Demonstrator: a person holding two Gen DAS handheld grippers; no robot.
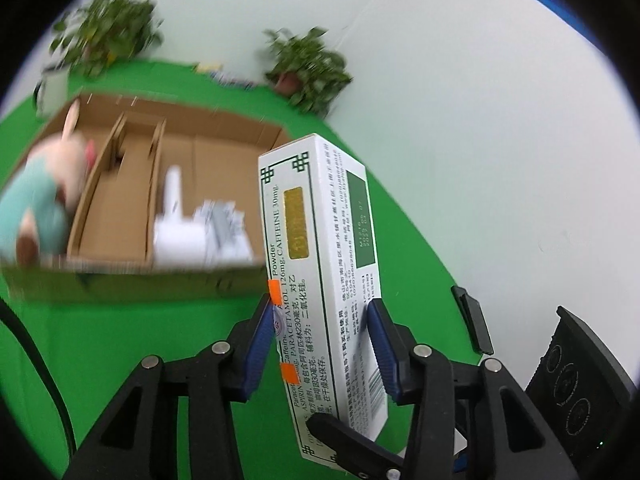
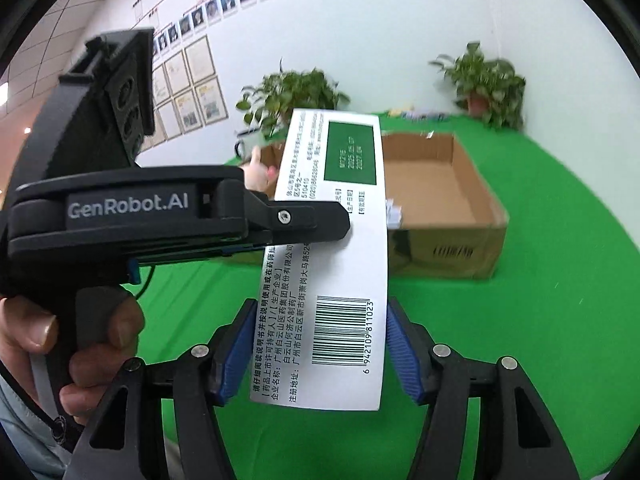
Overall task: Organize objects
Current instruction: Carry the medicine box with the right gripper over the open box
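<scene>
Left gripper (image 1: 320, 336): jaws partly closed, blue pads clamping the white medicine box (image 1: 320, 280). Right gripper (image 2: 320, 344): pads pressed against the same box's long edges. Box is held aloft; cardboard box (image 1: 132, 200) lies at ten o'clock on green cloth (image 1: 120, 340).

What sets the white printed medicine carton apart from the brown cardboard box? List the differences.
1. The white printed medicine carton is slim and closed; the brown cardboard box is wide and open-topped, with dividers.
2. The carton is clamped between the left claw and the right claw; the cardboard box rests on the green tabletop.
3. The carton carries dense text and a barcode; the cardboard box is barely printed.
Both are rectangular.
</scene>
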